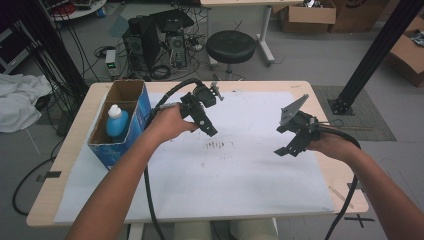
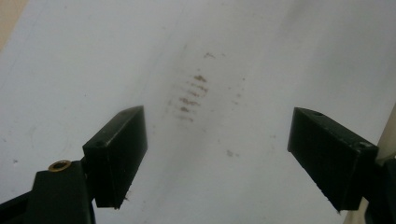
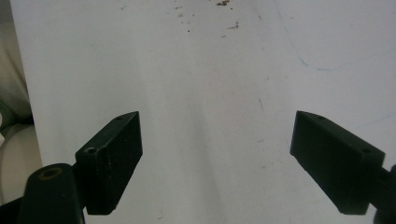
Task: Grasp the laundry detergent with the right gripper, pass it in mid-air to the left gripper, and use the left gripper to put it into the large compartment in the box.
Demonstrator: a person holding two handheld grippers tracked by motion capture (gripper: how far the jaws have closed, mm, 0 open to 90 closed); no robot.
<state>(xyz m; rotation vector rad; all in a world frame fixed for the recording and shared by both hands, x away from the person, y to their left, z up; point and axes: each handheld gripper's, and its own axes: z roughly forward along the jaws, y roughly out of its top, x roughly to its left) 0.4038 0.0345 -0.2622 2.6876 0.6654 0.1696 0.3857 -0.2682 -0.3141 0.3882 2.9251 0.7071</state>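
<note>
Item: I hold left gripper [image 1: 209, 131] and right gripper [image 1: 285, 150] jaws apart, empty, over the white sheet [image 1: 240, 175]; likely next, the blue bottle [image 1: 116, 122] boxed at left.

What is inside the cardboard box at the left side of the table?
Inside the cardboard box lies a blue bottle with a white cap, in the nearer compartment. The farther compartment looks empty. The box walls hide the bottle's underside and the floor around it.
</note>
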